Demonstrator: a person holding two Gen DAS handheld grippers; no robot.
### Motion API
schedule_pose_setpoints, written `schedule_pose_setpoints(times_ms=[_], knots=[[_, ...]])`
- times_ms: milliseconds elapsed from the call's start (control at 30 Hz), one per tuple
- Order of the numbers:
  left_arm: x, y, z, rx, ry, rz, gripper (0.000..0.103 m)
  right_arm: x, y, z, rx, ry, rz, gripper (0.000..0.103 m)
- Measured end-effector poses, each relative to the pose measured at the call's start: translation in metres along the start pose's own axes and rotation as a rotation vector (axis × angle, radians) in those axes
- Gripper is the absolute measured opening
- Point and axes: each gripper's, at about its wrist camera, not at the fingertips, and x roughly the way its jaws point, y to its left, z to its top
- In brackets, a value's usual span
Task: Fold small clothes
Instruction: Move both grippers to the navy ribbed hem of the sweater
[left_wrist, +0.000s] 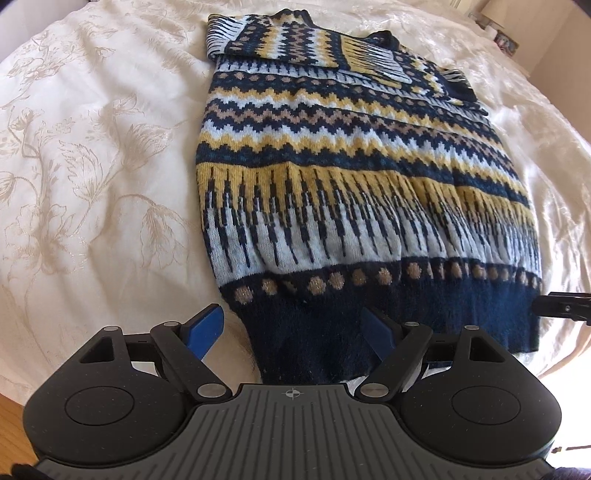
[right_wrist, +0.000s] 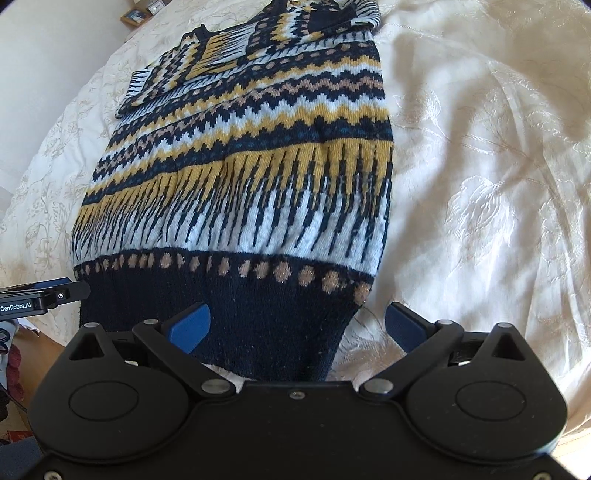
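The left tongs (left_wrist: 293, 328) stand wide open with nothing between the blue pads; one pad (left_wrist: 207, 326) hangs over the bare bedspread, the other (left_wrist: 376, 330) over the dark navy hem band, so the open span straddles the sweater's near left corner. Whether a pad touches the knit cannot be told. The right tongs (right_wrist: 297, 325) are likewise spread wide and hold nothing: the left-hand pad (right_wrist: 190, 326) sits over the navy hem, the right-hand pad (right_wrist: 404, 326) over the bedspread, bracketing the near right corner of the sweater. In the right wrist view the other tool shows at the left border as a black body with a printed label (right_wrist: 22, 301), just beside the hem; in the left wrist view the tip of the right tool pokes in at the right border (left_wrist: 561, 306), again next to the hem.

The sweater (left_wrist: 351, 177) lies flat on the bed, its navy ribbed hem toward the near edge and the neck end toward the far edge. It is knitted in bands of navy, mustard, pale blue and tan, with zigzags, dots and long spikes. Both sleeves (left_wrist: 314, 44) are folded in across the upper body. The cream bedspread (left_wrist: 92, 147) beneath carries a woven floral pattern and lies in soft wrinkles. Small framed objects (right_wrist: 138, 14) stand beyond the far corner of the bed.
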Motion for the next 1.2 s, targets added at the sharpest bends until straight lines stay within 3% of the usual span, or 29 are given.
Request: schedule_pose_setpoints(times_ms=[400,833,1100,1200], knots=[[0.036,0.007,0.003,-0.045,0.064,0.004,0.083,0.012,-0.012,-0.005,0.043,0.026,0.044,0.102],[0.046,0.001,-0.006,-0.025,0.060,0.010,0.102,0.034,-0.006,-0.006,-0.003,0.083,0.064,0.103],[0.049,-0.003,-0.004,-0.033,0.079,0.029,0.101,0.030,-0.014,-0.006,0.036,0.064,0.095,0.103],[0.047,-0.001,-0.002,-0.026,0.079,0.022,0.089,0.027,-0.015,-0.007,0.042,0.050,0.101,0.103]])
